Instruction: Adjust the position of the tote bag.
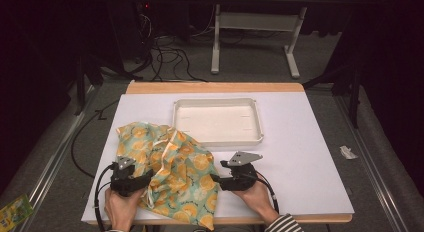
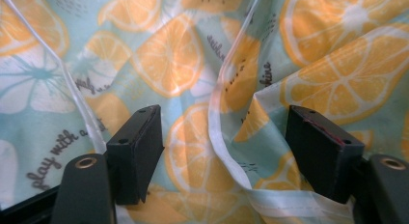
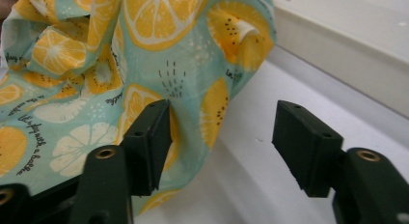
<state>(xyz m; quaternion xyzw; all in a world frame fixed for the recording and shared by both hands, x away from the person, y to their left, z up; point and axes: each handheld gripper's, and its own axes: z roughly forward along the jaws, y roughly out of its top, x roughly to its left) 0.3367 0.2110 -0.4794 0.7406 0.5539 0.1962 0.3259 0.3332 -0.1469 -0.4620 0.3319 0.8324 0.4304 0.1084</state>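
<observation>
Both of my hands sit at the near edge of the table (image 1: pixel 300 157), one gripper apiece, with the citrus-print cloth (image 1: pixel 175 172) lying crumpled between them and spilling over that near edge. My left gripper (image 1: pixel 137 181) is pushed right into the fabric: in the left gripper view its jaws stand wide apart with the cloth (image 2: pixel 193 64) bunched between them and a white hem (image 2: pixel 226 137) running down through the gap, but nothing is pinched yet. My right gripper (image 1: pixel 216 179) is just as wide; in the right gripper view one jaw touches the cloth's edge (image 3: pixel 159 55) while the other hangs over bare table.

So I judge the work barely begun. No grasp is made on either side, the cloth is still a rumpled heap, and the white tray (image 1: pixel 218 138) beyond it (touching the fabric's far corner, as far as I can tell) holds nothing. Whether the cloth is to be folded, spread or lifted into the tray, all of that remains.

How many layers lie in the heap I cannot make out, and the overhanging part is cut off at the picture's bottom.
</observation>
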